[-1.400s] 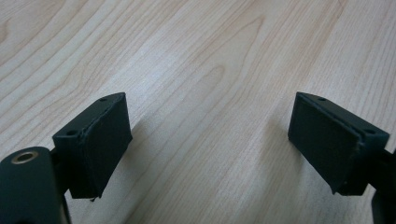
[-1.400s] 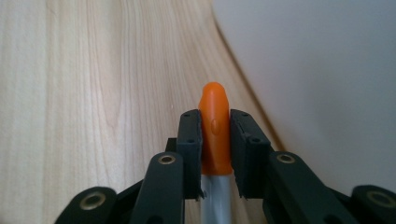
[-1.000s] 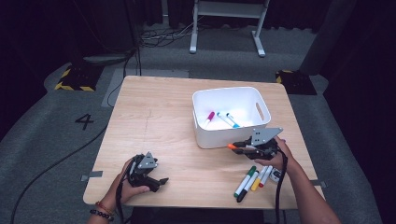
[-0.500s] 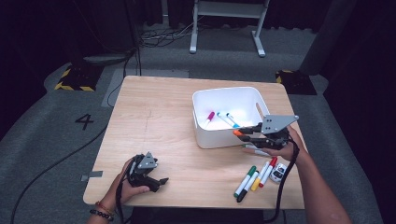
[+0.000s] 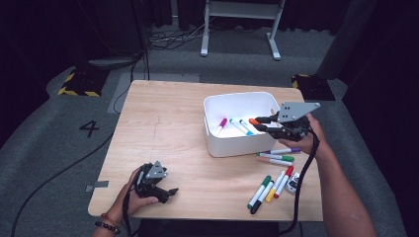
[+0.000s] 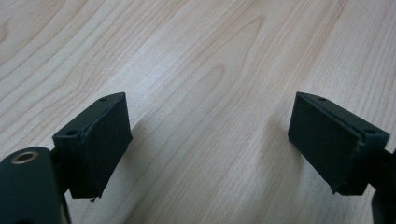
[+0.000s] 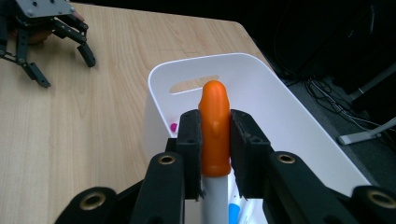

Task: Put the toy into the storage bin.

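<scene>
Orange is the colour of the capped marker (image 7: 214,133) clamped between the jaws of the right hand-held gripper (image 5: 263,123), which holds it over the near right part of the white bin (image 5: 212,140). In the right gripper view the jaws pinch the cap from both sides, the white barrel runs down between them, and the cap tip points toward the bin's far wall with its slot handle. From the high view the marker hangs above the bin's inside, apart from its floor, where a pink marker (image 5: 221,124) and a blue marker (image 5: 244,126) already lie.

Judging by this, the step in hand is the drop: the marker has been carried over the bin and is ready to be let go. The next move calls for lowering it a little and parting the jaws so it falls flat among the others rather than bouncing against the rim.

More markers wait on the table (image 5: 158,133) to the right of the bin: a purple one (image 5: 282,151), a green one (image 5: 276,157), a red one (image 5: 272,161), and a loose group (image 5: 269,187) nearer the table's front edge. The sorting looks only partly done.

The left hand-held gripper (image 5: 168,192) rests on the table near the front left, its jaws spread wide apart on nothing, with bare wood between them.
</scene>
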Tool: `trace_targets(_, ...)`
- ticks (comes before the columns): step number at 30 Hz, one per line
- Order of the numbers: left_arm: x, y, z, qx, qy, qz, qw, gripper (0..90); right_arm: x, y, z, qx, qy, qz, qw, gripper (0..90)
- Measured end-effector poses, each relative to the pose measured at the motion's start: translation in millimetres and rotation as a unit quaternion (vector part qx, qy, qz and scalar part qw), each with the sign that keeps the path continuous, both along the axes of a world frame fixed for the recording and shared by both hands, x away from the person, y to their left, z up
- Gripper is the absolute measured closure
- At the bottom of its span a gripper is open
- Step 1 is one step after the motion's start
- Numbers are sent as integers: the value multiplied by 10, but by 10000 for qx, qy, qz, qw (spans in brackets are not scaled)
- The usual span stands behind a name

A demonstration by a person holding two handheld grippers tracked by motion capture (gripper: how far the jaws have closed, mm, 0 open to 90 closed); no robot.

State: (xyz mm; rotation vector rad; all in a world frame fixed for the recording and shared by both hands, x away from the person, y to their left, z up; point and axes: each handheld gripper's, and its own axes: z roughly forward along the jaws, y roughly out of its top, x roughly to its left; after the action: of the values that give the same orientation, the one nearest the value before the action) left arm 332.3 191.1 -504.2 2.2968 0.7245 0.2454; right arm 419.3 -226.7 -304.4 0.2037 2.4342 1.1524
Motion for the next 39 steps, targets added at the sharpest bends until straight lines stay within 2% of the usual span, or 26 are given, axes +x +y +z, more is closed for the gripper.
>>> trace_targets(5, 0, 0, 0, -1, -1, 1, 10000, 134, 114, 96, 44, -125, -36, -23, 9999, 747)
trace_targets(11, 0, -1, -1, -5, -6, 4, 10000, 134, 282, 206, 12, -247, -14, -139, 9996, 747)
trace_targets(15, 0, -1, -1, -5, -4, 3, 10000, 134, 393, 299, -18, -295, 88, -157, 9994, 747)
trace_targets(22, 0, -1, -1, -7, -4, 3, 10000, 134, 588, 441, -177, -617, 310, -168, 9975, 747)
trace_targets(24, 0, -1, -1, -6, -4, 4, 10000, 134, 637, 472, -231, -717, 427, -193, 9963, 747)
trace_targets(27, 0, 0, -1, -5, -4, 2, 10000, 134, 704, 523, -315, -1099, 473, -267, 9925, 747)
trace_targets(29, -1, -1, -1, -7, 0, 3, 10000, 134, 736, 541, -367, -1302, 519, -211, 9899, 747)
trace_targets(32, -1, -1, -1, -8, 2, 4, 10000, 134, 760, 541, -406, -1454, 543, -158, 9877, 747)
trace_targets(34, -1, 0, -1, -6, -1, 4, 10000, 134, 782, 531, -440, -1454, 632, -87, 9873, 747)
trace_targets(39, 0, 0, -1, -5, -4, 1, 10000, 134, 768, 520, -510, -1708, 959, -65, 9806, 746)
